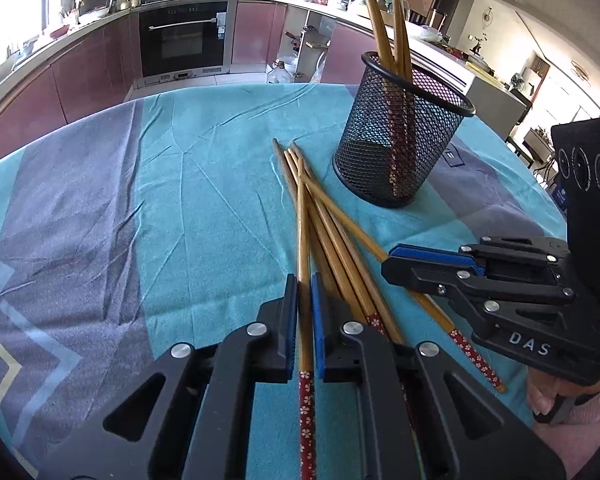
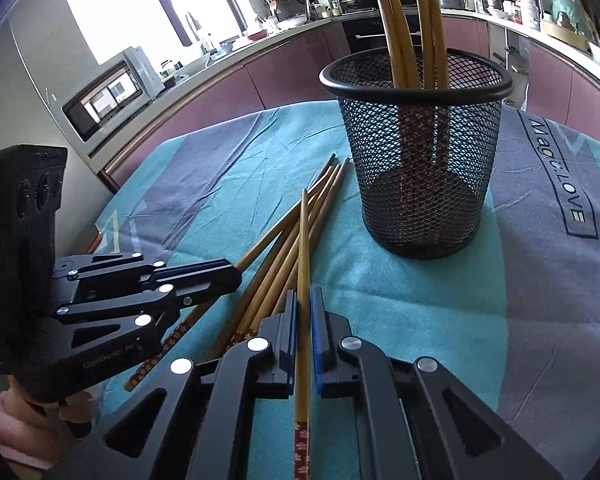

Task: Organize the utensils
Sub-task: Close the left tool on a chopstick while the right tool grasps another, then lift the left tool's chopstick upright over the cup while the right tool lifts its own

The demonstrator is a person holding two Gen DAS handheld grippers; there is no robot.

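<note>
1. Left tongs (image 1: 304, 280): black angular arms, blue ribbed pads, pinching one bamboo chopstick (image 1: 303, 240) along its shaft; red floral end trailing back between the arms.
2. Right tongs (image 2: 304, 296): same build, pads pressed onto another chopstick (image 2: 302, 264), thin tip pointing ahead toward the cup.
3. Loose pile (image 1: 340, 248): round tapered bamboo sticks, crossed and fanned, lying just right of the left tongs and just left of the right tongs, between the two tools; tips gathered ahead, red flowered ends near the arms.
4. Cup (image 2: 416, 152): black wire mesh, round, slightly tapered, smooth rolled rim, upright ahead of both tongs and a little right; several chopsticks standing in it, leaning against the rim, thin ends up.
5. Cloth (image 1: 204, 200): soft teal and grey-violet fabric, creased, covering the table beneath everything; printed lettering right of the cup.
6. Room: bare cloth wide open left of the left tongs and right of the right tongs; small gap between pile tips and cup base.
7. Edges: far cloth edge dropping off close behind the cup, mauve kitchen cabinets (image 1: 92, 68) beyond; tongs close together, right one nearly touching the pile's outer stick.
</note>
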